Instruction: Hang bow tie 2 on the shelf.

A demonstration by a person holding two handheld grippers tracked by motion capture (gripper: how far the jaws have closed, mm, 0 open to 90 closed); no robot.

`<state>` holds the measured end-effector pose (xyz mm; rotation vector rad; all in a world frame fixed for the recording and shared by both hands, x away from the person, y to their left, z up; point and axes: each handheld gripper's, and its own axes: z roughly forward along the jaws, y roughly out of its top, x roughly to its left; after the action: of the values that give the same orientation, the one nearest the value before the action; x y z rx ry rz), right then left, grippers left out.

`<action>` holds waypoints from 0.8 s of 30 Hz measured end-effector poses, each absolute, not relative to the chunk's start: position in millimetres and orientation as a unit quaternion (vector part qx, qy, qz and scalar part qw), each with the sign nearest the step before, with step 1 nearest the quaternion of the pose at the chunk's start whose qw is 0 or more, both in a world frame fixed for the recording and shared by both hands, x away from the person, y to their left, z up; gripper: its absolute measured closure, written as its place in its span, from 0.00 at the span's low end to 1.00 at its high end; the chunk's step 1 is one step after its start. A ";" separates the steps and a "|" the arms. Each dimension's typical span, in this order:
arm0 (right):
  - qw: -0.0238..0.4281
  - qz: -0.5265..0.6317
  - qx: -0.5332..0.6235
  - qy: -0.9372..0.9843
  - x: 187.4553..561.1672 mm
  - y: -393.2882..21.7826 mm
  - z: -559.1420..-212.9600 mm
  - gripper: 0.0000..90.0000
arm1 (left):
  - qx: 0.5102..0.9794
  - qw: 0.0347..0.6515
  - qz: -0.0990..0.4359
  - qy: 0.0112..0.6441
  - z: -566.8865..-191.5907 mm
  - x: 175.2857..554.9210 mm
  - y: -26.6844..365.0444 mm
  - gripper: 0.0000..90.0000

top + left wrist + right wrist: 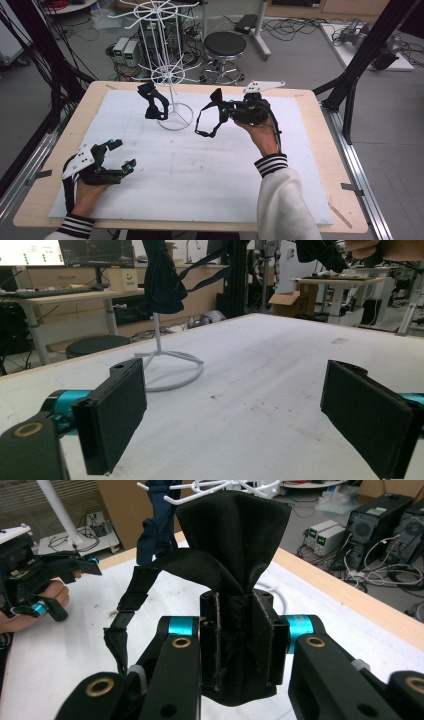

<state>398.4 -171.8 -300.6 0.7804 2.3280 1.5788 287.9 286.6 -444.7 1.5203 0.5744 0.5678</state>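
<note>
Right tool clamped on black eye mask; left tool wide open above white board.

No text, label, brand name or number can be read here. In the left gripper view a monitor beyond the far left corner of the tabletop shows bright rows and small green marks, too small to make out. A pale box beside it carries a red mark, not legible as a word. In the high view two small units on the floor past the far edge have lit green displays whose digits are too tiny to tell; the same units in the right gripper view are likewise unreadable.
</note>
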 end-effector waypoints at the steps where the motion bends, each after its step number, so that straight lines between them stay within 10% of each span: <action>1: 0.114 0.537 0.264 0.793 398.3 -169.6 -300.1 0.84 | 0.669 0.652 0.250 0.253 -444.7 287.9 286.6 0.13; 24: 0.123 0.549 0.264 0.784 403.2 -118.0 -277.7 0.84 | 0.669 0.653 0.252 0.252 -444.2 287.9 289.0 0.13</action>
<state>403.2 -118.0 -277.7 0.7687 2.2857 1.6006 287.9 289.0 -444.2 1.5172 0.5722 0.5726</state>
